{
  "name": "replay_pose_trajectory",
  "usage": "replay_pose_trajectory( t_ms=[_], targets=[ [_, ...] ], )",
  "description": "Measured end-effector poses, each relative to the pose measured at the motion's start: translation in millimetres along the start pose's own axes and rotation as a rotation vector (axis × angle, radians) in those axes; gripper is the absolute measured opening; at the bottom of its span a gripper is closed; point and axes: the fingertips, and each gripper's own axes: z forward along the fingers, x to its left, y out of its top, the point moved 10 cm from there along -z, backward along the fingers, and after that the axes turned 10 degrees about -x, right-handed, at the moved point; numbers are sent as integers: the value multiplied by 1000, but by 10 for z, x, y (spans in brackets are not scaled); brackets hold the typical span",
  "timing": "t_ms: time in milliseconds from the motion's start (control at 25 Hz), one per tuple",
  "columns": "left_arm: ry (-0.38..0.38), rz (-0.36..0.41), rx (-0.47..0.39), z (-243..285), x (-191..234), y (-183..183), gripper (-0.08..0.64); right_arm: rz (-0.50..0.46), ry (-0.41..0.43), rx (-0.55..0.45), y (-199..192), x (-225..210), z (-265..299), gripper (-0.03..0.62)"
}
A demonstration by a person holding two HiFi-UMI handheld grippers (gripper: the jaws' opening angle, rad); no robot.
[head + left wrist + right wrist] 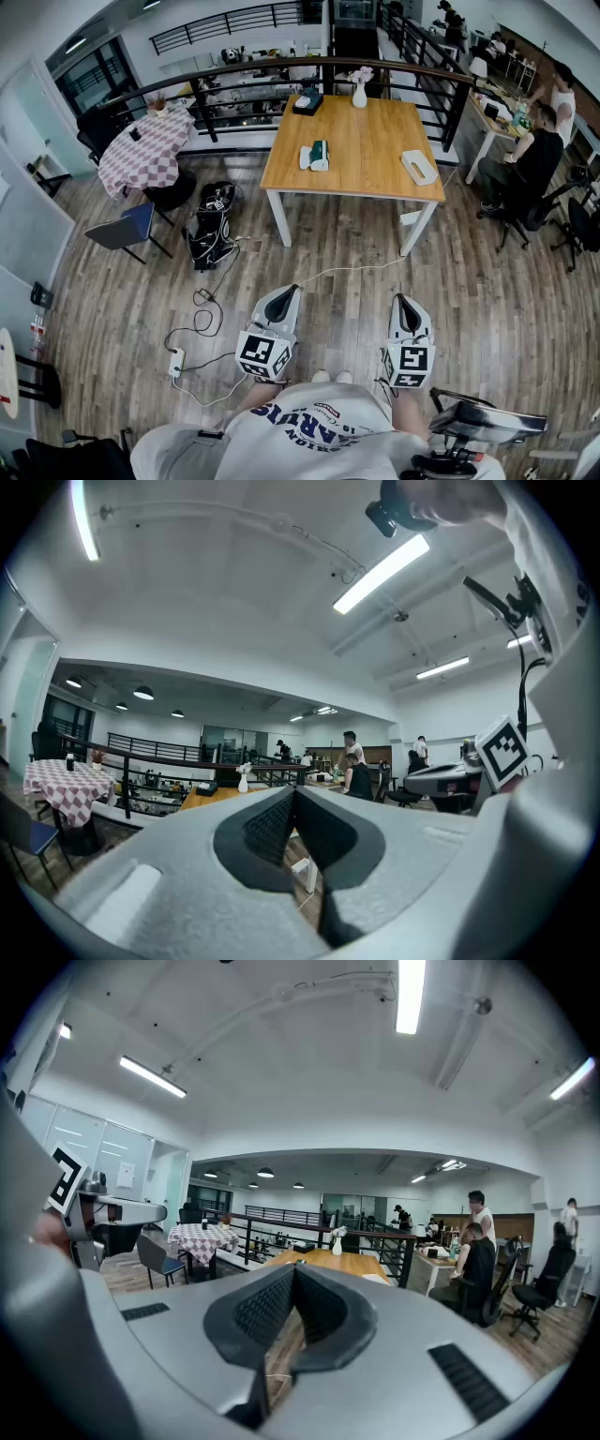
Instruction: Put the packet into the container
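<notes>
Two grippers idle, packet not yet reached

Head view: left gripper [284,293] and right gripper [404,300] sit at 6 o'clock. The table [366,141] is at 12 o'clock, well apart. On it, the likely packet [315,156] lies at 9 o'clock and the white container [419,167] at 3 o'clock.

Left gripper view: jaws pressed together, nothing between them.

Right gripper view: jaws likewise pressed together and empty.

Step, as judged: approach. Next move calls for walking to the table and spreading one gripper's jaws over the packet.
</notes>
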Motion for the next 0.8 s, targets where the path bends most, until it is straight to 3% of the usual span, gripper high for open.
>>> replay_pose_trajectory(
  t_ms=[440, 680, 800],
  targets=[
    [-40, -14, 7, -83, 83, -39, -3, -9, -22, 37, -27, 180, -97, 7],
    [-97, -3, -15, -128, 124, -84, -3, -14, -76, -70, -45, 309, -290, 8],
    [-112, -6, -15, -97, 139, -170, -3, -23, -83, -39, -154, 370, -298, 8]
  ],
)
